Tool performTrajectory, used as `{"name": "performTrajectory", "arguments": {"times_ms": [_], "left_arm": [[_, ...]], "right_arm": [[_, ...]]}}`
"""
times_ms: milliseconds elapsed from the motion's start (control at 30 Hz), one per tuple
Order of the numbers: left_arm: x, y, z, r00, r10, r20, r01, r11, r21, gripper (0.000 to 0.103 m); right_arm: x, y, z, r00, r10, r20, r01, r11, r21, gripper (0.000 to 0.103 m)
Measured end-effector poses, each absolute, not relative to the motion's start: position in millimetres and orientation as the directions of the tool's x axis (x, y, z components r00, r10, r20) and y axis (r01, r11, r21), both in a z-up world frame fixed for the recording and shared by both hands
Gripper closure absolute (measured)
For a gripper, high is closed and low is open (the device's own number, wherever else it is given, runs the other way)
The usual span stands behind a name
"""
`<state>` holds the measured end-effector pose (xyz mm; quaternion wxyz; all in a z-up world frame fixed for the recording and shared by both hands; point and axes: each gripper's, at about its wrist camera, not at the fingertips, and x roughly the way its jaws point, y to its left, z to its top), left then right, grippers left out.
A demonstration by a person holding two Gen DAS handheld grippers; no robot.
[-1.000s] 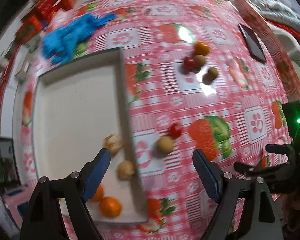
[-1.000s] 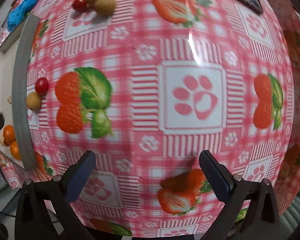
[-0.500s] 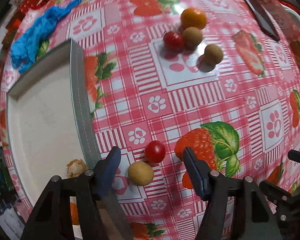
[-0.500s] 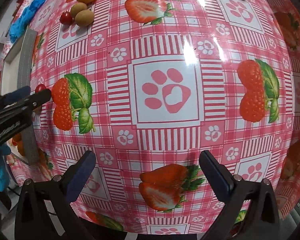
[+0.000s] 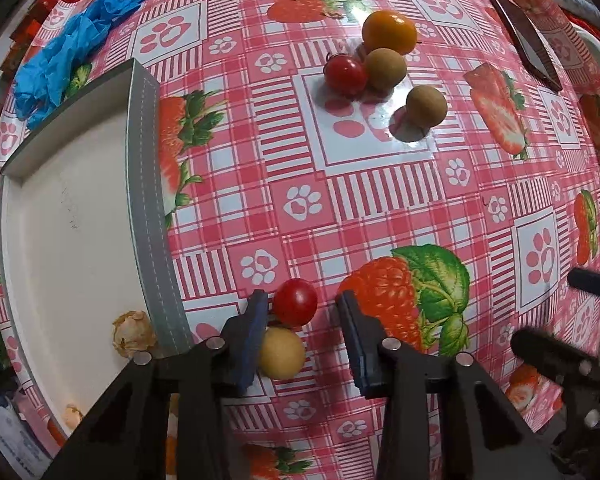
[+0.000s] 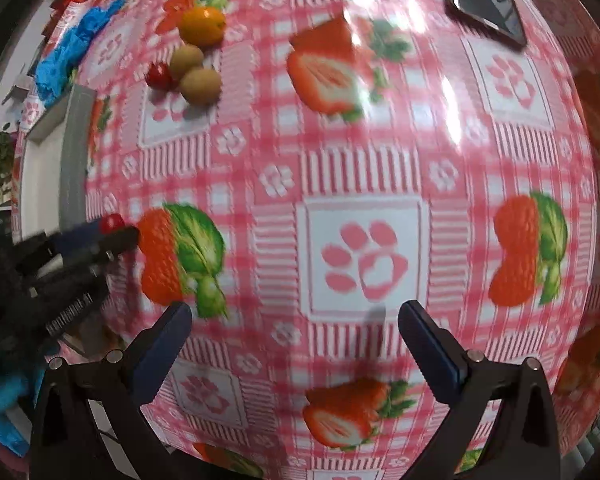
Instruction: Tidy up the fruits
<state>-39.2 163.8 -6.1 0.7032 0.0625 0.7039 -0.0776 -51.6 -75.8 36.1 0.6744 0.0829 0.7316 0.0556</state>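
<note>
A red cherry tomato [image 5: 295, 302] and a pale round fruit [image 5: 281, 353] lie on the tablecloth just right of the grey-rimmed white tray [image 5: 148, 200]. My left gripper [image 5: 302, 300] points down around them with its jaws closing. The left pad touches both fruits; a gap remains at the right pad. In the right wrist view the left gripper [image 6: 112, 236] shows at the left edge with the tomato [image 6: 112, 222] at its tip. My right gripper [image 6: 296, 312] hangs open over bare cloth, holding nothing.
Farther back lie an orange fruit [image 5: 389, 32], a second tomato [image 5: 346, 75] and two brown round fruits [image 5: 385, 69]. A husked fruit [image 5: 133, 333] sits in the tray. A blue glove [image 5: 68, 52] lies behind the tray, a dark phone [image 5: 524, 40] at the far right.
My left gripper came down and across from the tray to the tomato and pale fruit, and its jaws narrowed around them. My right gripper drifted over the cloth, still open.
</note>
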Motion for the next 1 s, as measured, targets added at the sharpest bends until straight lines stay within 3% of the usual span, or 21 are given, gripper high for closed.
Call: {"name": "performTrajectory", "arguments": {"times_ms": [67,133,400,667,700,733,767,1000], "left_arm": [[-39.2,162.8,-5.9,-0.002,-0.031,-1.000,0.189,0.981,-0.031,0.066],[-38.8,166.2,-4.2,0.004,-0.045,-0.999,0.176,0.983,-0.044,0.079],[-36.3,183.0,-1.5,0.005,-0.092,-0.996,0.131,0.987,-0.091,0.079],[-35.5,164.9,-4.8,0.014,-0.022,-1.000,0.181,0.983,-0.019,0.078],[-35.1,162.8,-4.7,0.013,-0.021,-1.000,0.184,0.983,-0.018,0.067],[-34.5,161.6,-4.9,0.008,-0.029,-1.000,0.182,0.983,-0.027,0.045],[-35.0,159.5,-3.5,0.014,-0.029,-0.999,0.173,0.985,-0.026,0.037],[-44.0,146.0,13.0,0.063,-0.013,-0.998,0.184,0.983,-0.001,0.035]], "right_arm": [[-40.4,-75.6,39.4,-0.066,0.194,-0.979,0.039,0.981,0.191,0.000],[-28.5,-76.5,42.5,-0.057,0.196,-0.979,0.033,0.980,0.194,0.000],[-13.7,-69.9,36.6,-0.073,0.149,-0.986,0.020,0.989,0.148,0.000],[-56.4,-93.7,27.6,-0.079,0.071,-0.994,0.046,0.997,0.067,0.000],[-59.3,-99.5,26.6,-0.081,0.062,-0.995,0.052,0.997,0.058,0.000],[-63.9,-105.9,25.9,-0.085,0.052,-0.995,0.058,0.997,0.047,0.000],[-74.3,-116.9,23.2,-0.087,0.045,-0.995,0.062,0.997,0.039,0.000],[-120.3,-158.7,18.9,-0.116,0.015,-0.993,0.103,0.995,0.003,0.000]]}}
